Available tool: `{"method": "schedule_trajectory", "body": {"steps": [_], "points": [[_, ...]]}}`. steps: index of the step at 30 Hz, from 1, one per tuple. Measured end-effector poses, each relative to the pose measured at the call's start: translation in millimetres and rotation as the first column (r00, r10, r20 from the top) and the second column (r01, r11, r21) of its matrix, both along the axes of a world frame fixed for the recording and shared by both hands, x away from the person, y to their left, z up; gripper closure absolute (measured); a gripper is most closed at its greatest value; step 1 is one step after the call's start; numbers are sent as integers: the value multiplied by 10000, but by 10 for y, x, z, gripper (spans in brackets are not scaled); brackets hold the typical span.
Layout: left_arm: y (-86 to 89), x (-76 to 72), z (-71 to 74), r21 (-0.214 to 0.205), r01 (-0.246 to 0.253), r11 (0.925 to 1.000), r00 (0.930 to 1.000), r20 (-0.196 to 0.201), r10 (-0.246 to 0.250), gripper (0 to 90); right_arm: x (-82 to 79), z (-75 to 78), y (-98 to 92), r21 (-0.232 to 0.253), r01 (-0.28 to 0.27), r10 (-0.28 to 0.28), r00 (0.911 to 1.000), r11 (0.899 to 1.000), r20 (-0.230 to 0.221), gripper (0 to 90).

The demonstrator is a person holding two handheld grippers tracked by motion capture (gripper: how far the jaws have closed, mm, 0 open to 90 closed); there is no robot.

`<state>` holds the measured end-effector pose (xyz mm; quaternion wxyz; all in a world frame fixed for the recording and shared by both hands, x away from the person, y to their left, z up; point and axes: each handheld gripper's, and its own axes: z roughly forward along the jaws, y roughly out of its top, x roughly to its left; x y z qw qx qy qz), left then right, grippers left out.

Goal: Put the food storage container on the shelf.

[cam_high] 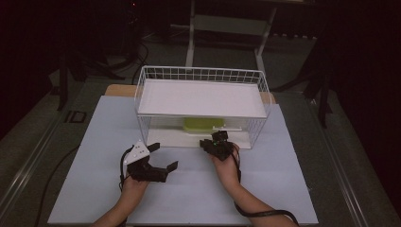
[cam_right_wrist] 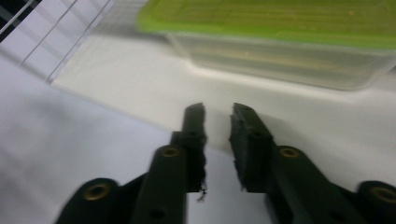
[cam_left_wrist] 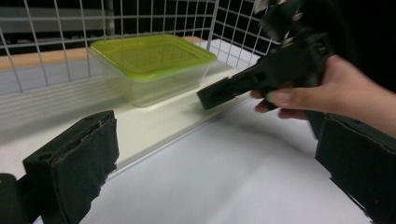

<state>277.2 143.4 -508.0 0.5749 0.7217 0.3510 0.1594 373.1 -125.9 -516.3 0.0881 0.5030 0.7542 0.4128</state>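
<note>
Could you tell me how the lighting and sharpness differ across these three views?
High view: dim, dark surroundings, wire basket sharp. Left gripper view: container fairly clear, left gripper blurred. Right gripper view: right gripper clear, container behind soft.

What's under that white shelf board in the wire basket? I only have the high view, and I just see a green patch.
Observer: It's a clear plastic container with a green lid, sitting on the white base board inside the wire basket.
Operator: Is the right gripper touching it?
Observer: No. The right gripper points at the container's side wall with bare board between them; its jaws stand a narrow gap apart, holding nothing.
Operator: And the left one?
Observer: The left gripper is wide open over the table, outside the basket and short of the base board's front edge.
</note>
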Motion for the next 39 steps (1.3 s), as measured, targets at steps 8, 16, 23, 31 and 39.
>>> {"method": "schedule_trajectory", "body": {"steps": [8,16,23,31,39], "points": [[-59,34,125,-20,482,9988,9984,285,-481,2,-277,131,-78,199,-578,558,9944,9981,894,262],[-135,58,185,-269,1300,9912,9915,14,-1300,2,-450,197,-189,313,-1352,1281,9772,9903,1691,148],[-188,42,236,-500,2147,9754,9767,58,-2146,2,-535,295,-286,657,-2085,1909,9593,9758,2082,163],[-215,-2,306,-569,2449,9679,9695,113,-2447,2,-650,386,-417,690,-2294,2056,9459,9709,2511,166],[-177,-92,345,-633,2581,9640,9661,151,-2577,2,-814,485,-606,551,-2425,2178,9342,9686,2826,165]]}}
